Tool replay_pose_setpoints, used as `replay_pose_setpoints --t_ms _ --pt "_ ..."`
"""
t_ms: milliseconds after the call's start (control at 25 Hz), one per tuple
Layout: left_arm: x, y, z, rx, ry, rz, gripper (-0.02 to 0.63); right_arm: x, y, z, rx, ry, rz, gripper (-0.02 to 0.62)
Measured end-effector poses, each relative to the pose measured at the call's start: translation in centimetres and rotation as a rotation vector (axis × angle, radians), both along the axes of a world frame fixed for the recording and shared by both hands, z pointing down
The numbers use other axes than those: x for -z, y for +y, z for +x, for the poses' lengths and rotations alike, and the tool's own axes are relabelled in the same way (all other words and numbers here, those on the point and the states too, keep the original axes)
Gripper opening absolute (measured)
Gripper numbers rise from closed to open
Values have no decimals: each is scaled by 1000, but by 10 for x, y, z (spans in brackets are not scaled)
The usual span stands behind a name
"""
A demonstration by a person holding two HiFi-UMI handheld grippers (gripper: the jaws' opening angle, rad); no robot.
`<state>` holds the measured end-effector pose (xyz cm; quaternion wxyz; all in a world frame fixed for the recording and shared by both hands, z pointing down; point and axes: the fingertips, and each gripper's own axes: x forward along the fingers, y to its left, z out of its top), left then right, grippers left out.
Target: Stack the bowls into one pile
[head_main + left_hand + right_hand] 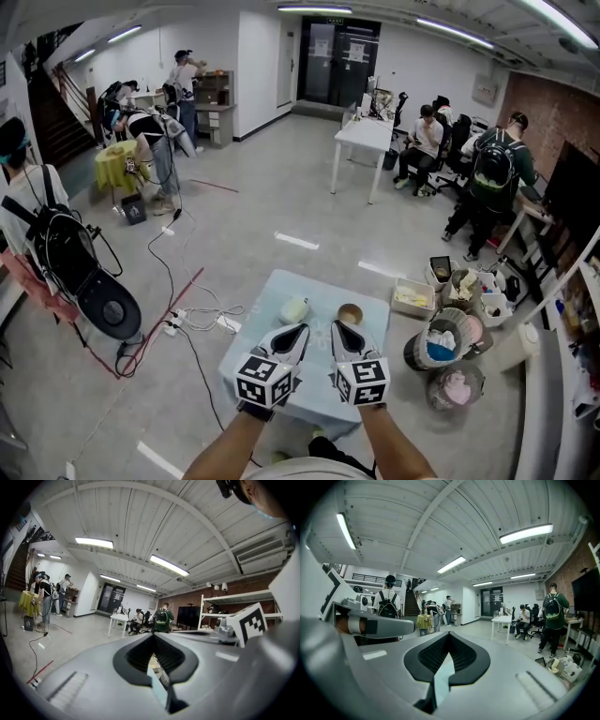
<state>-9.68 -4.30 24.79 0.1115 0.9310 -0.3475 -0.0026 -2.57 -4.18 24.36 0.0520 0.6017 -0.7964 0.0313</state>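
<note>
Two bowls sit on a small table with a light blue cloth [281,375] in the head view: a pale cream bowl [294,309] at the far left and a brown bowl [350,313] at the far right. My left gripper [301,329] hovers just in front of the cream bowl, its jaws together and holding nothing. My right gripper [336,327] hovers just in front of the brown bowl, likewise shut and empty. The left gripper [153,637] and right gripper [448,636] views point out across the room; neither shows a bowl.
Buckets and bins of clutter [448,342] stand on the floor right of the table. Cables and a power strip [202,321] lie on the floor to its left. A white desk [364,136] and several people are farther off.
</note>
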Motion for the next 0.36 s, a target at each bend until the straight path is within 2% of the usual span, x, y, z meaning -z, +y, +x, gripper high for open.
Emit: replay_pose_setpoints --t_ms 360 --pt "15 -1 -14 -5 7 15 6 13 0 -17 -7 7 7 9"
